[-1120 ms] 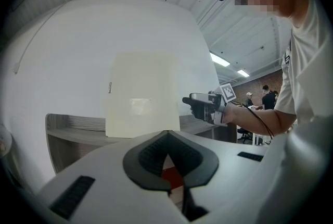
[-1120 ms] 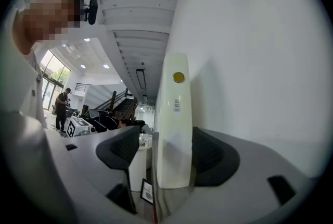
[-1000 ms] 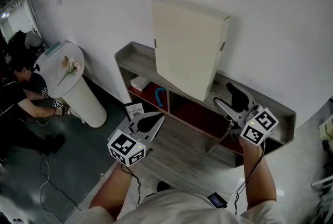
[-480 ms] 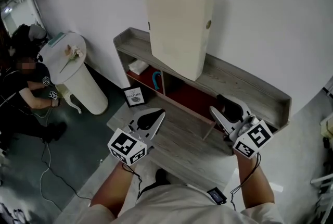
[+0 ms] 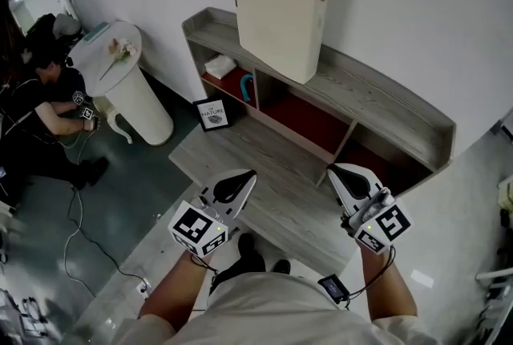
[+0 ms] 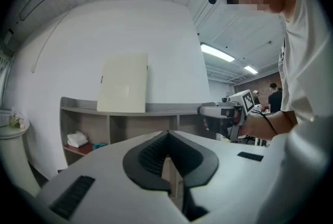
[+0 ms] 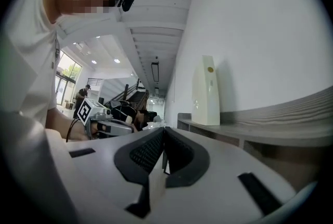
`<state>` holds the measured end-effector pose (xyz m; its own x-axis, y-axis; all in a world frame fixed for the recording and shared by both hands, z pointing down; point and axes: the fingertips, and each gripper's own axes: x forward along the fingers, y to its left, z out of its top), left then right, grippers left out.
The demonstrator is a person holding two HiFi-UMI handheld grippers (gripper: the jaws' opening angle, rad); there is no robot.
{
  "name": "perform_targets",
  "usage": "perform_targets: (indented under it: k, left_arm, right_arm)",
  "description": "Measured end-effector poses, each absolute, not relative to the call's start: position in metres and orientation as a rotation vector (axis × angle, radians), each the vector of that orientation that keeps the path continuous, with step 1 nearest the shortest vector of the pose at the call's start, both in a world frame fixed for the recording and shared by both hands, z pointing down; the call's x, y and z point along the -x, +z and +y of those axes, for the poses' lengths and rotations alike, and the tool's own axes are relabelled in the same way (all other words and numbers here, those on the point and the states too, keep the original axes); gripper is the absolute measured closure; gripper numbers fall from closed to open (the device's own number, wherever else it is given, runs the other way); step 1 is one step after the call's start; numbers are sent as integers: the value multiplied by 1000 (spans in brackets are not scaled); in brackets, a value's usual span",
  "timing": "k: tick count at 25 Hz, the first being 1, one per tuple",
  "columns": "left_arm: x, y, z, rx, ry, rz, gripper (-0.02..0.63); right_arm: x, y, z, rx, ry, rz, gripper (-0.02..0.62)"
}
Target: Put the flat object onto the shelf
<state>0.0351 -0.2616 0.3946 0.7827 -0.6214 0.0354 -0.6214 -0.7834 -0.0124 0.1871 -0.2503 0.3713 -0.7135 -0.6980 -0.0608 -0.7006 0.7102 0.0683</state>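
Observation:
A flat cream board (image 5: 279, 5) stands upright on top of the grey wooden shelf unit (image 5: 385, 107), leaning against the white wall; it also shows as the board (image 6: 125, 84) in the left gripper view and edge-on as the board (image 7: 208, 91) in the right gripper view. Both grippers are held low over the wooden platform (image 5: 272, 195), well short of the shelf. My left gripper (image 5: 242, 178) is shut and empty. My right gripper (image 5: 338, 172) is shut with nothing between its jaws.
A white round pedestal table (image 5: 120, 87) stands at the left, with a person (image 5: 40, 107) crouched beside it among floor cables. A small framed picture (image 5: 212, 113) leans by the shelf's foot. White cloth (image 5: 218, 65) and a blue item (image 5: 246, 84) sit in the shelf's compartments.
Both grippers have drawn back from the shelf toward me. The right gripper's jaws closed from wide open to shut. The board stays standing on the shelf top.

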Motion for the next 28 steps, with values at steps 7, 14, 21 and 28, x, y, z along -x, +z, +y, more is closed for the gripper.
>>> perform_targets:
  k: [7,14,21,28]
  left_arm:
    - [-22,410,-237,2967,-69,1044,594]
    - [5,415,-217,2951,-118,960,594]
    - [71,412,-196,2977,-108,906,594]
    - [142,417,-172,3008,-99,843,594]
  right_arm:
    - [-156,393,-217,1153,179,2912,577]
    - [-121,399,-196,1188,117,2885,575]
    - [-66,397,-173,1281,87,2825,577]
    - [-20,405,-134,1428,52,2766,575]
